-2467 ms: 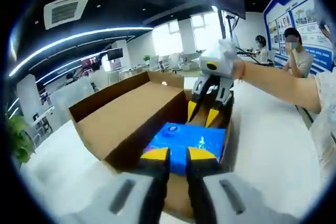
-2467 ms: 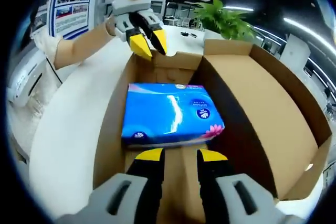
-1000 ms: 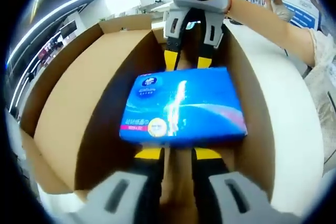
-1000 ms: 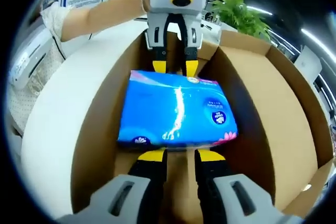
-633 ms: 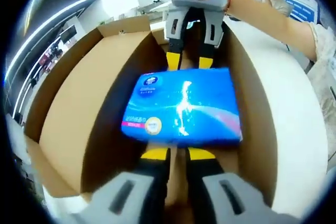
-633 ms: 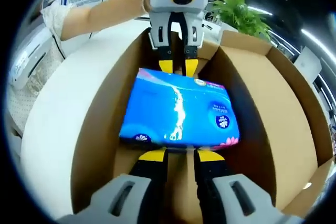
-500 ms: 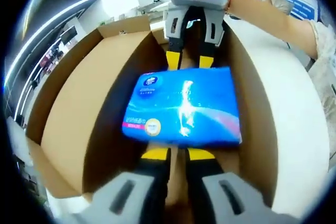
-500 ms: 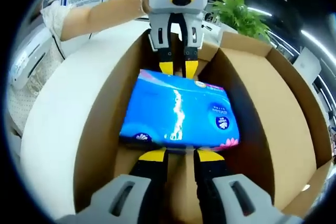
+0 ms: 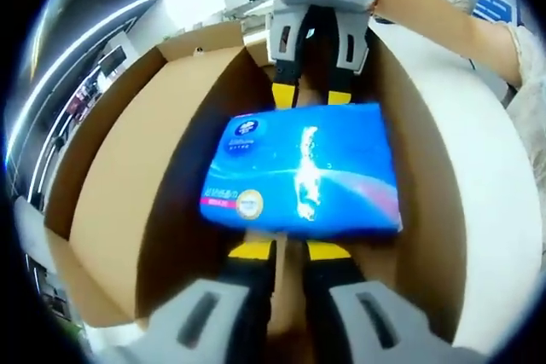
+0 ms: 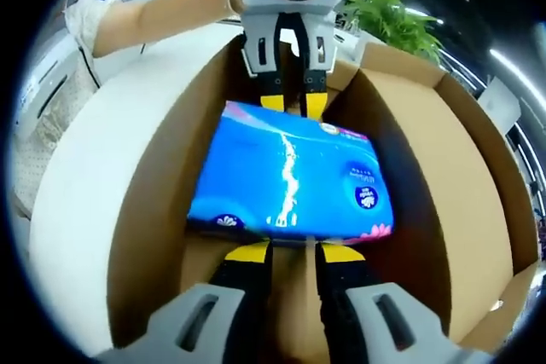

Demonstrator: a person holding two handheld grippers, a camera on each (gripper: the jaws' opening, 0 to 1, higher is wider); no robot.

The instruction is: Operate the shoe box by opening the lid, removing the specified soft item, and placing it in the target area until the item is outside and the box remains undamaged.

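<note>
Now: lid flap (image 9: 162,168) open, step one done. Left gripper (image 9: 288,250) pinches near end of blue tissue pack (image 9: 303,168); right gripper (image 10: 287,251) pinches opposite end. Pack inside shoe box (image 10: 153,210), lift-out and placement remaining.

A glossy blue plastic-wrapped tissue pack (image 9: 300,168) sits inside the open brown cardboard shoe box (image 9: 128,176), between the box's two long walls. The left gripper (image 9: 288,251), yellow-tipped with narrowly parted jaws, meets the pack's near edge. At the pack's far edge the right gripper (image 9: 311,95), grey-white with yellow tips, reaches down, held by a person's hand (image 9: 401,2). A white table (image 9: 503,210) flanks the box.
</note>
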